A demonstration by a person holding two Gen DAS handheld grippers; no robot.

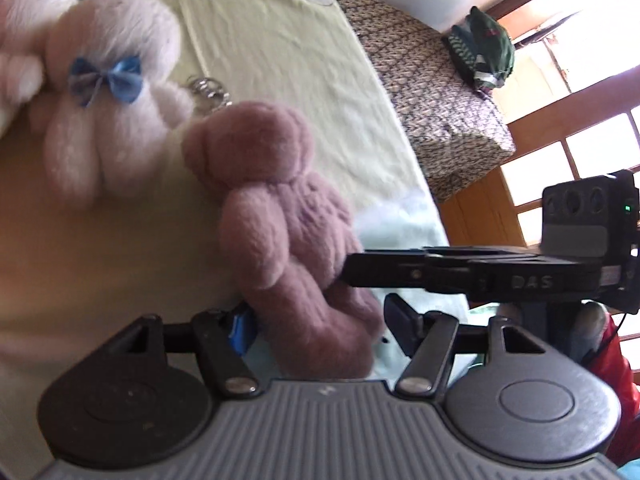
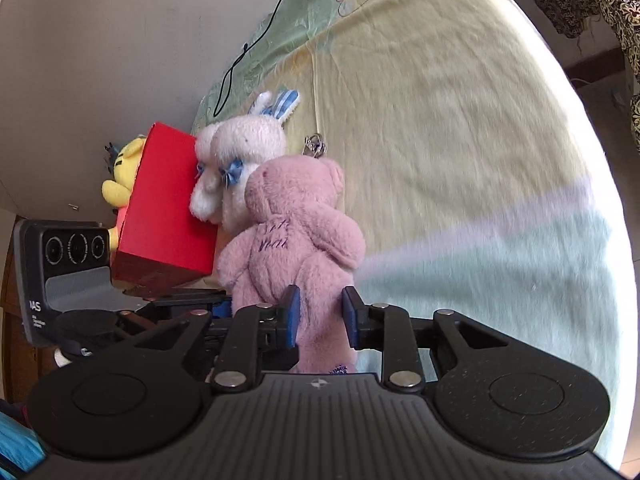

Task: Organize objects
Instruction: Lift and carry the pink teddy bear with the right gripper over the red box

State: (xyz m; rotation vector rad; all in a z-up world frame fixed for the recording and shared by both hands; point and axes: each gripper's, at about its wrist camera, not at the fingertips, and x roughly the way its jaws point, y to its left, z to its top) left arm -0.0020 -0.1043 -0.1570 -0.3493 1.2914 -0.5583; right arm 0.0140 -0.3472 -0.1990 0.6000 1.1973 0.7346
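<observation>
a fluffy pink teddy bear [image 2: 296, 236] with dark writing stitched on its back and a metal key ring [image 2: 315, 145] at its head stands near the left edge of the pale yellow bed sheet [image 2: 440, 120], touching a white fluffy bunny [image 2: 240, 160] with blue bows that leans on a red box [image 2: 164, 204]. the right gripper [image 2: 320, 316] has its blue fingers [image 2: 291, 312] close on both sides of the bear's leg, though i cannot tell if they squeeze it. the left gripper [image 1: 320, 320] sits wide around the bear's bottom [image 1: 304, 248], with the other tool crossing in front.

Three plush toys: pink bear [image 2: 296, 236], white rabbit [image 2: 240, 160], yellow one [image 2: 120, 176], one red box [image 2: 164, 208]
</observation>
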